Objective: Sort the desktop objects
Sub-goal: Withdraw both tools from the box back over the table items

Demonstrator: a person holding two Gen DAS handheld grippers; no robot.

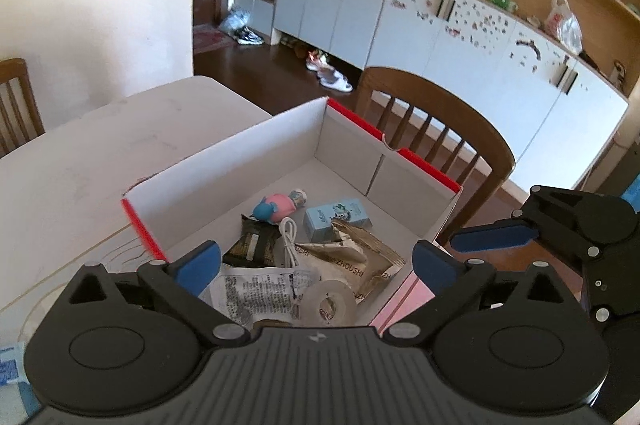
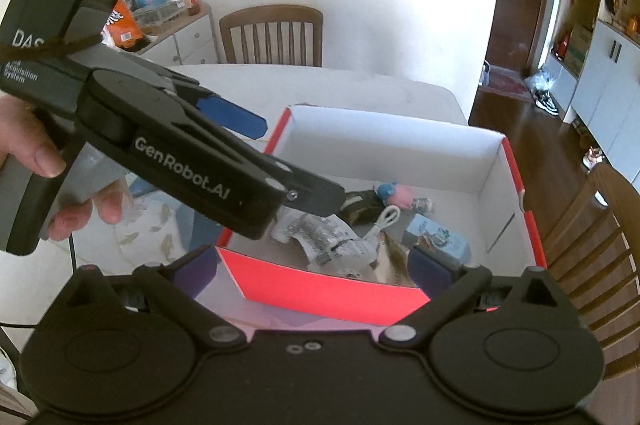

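Red-edged box (image 1: 424, 169) held the sorted clutter, so I hovered both grippers, left gripper (image 1: 316, 265) and right gripper (image 2: 314, 271), spread wide and empty.

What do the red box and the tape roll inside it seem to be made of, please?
The box looks like cardboard: matte white inner walls, folded corners, a glossy red outside. The tape roll seems to be translucent plastic film, cloudy and faintly shiny, wound around a core.
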